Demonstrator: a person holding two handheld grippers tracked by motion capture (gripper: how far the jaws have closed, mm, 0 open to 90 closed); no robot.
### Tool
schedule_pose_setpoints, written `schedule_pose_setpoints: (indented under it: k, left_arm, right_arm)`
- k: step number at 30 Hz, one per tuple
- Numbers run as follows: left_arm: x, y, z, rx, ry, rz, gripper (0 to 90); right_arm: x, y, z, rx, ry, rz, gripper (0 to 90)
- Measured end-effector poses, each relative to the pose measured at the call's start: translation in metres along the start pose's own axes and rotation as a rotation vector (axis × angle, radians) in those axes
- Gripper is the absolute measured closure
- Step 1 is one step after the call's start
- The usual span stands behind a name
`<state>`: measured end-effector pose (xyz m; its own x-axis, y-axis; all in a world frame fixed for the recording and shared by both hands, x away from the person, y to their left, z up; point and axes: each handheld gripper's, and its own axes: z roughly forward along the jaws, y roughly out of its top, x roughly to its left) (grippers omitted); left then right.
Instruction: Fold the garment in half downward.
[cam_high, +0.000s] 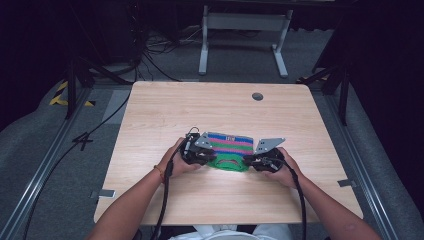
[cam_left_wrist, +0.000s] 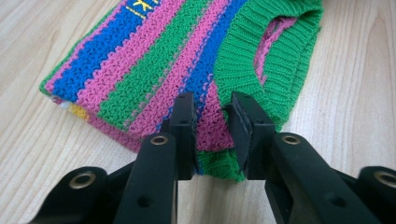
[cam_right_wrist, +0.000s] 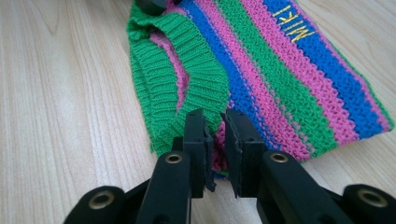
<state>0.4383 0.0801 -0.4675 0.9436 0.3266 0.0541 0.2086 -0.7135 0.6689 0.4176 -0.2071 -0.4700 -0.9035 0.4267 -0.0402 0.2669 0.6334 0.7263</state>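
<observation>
A small knitted sweater (cam_high: 229, 145) with pink, blue and green stripes and a green ribbed neck lies flat at the middle of the wooden table (cam_high: 200, 105). Yellow letters sit on one blue stripe (cam_right_wrist: 295, 29). My left gripper (cam_high: 200, 152) is at the sweater's near left corner. In the left gripper view the sweater (cam_left_wrist: 154, 60) reaches down between the left gripper (cam_left_wrist: 212, 123) jaws, which hold its pink shoulder edge beside the neck. My right gripper (cam_high: 256, 161) is at the near right corner. In the right gripper view the right gripper (cam_right_wrist: 215, 135) pinches the sweater (cam_right_wrist: 280, 70) by the green collar.
A round cable hole (cam_high: 257, 96) sits in the table's far right part. A grey metal stand (cam_high: 245, 22) and loose cables (cam_high: 150, 55) are on the floor beyond the table. Bare wood surrounds the sweater on all sides.
</observation>
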Motion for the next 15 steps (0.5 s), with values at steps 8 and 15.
schedule_pose_setpoints:
  k: [8, 15]
  left_arm:
    - [-0.005, 0.005, -0.007, 0.012, 0.033, -0.007, 66.0]
    - [-0.008, 0.000, -0.036, 0.021, 0.094, -0.025, 59.4]
  right_arm:
    - [-0.005, 0.005, -0.003, 0.012, -0.048, -0.019, 76.1]
    - [0.000, 0.008, -0.024, -0.016, -0.068, -0.026, 72.2]
